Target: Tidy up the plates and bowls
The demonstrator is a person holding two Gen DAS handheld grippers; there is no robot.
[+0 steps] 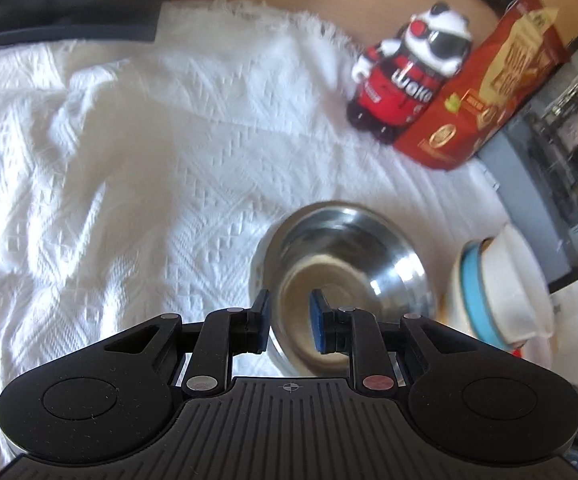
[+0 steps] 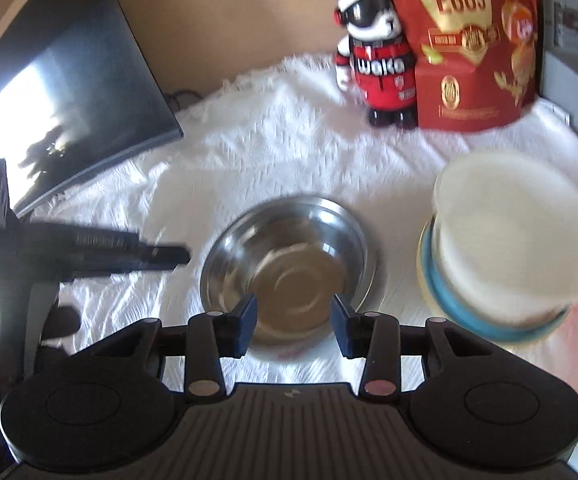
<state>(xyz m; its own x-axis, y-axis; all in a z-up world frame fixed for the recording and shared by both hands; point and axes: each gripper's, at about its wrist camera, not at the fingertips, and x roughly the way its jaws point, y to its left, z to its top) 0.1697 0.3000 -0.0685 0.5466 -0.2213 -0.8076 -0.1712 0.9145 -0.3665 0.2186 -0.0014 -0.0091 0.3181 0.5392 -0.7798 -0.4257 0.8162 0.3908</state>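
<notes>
Left wrist view: left tool [image 1: 289, 322] straddles the steel bowl [image 1: 343, 280] rim, pads apart, unclamped; right tool [image 2: 293, 326] hovers open. Next, pinch.

The right gripper [image 2: 293, 326] hangs low over a shiny round metal bowl [image 2: 285, 264], with its two blue-tipped fingers [image 2: 245, 322] spread apart and nothing between them. The bowl sits on a bumpy white cloth [image 2: 249, 148]. To its right is a stack of white and blue bowls [image 2: 513, 256]. Behind stand a panda toy in a red suit [image 2: 373, 60] and a red egg box [image 2: 477, 48], touching. The left gripper [image 2: 129, 250] pokes in, blurry.
</notes>
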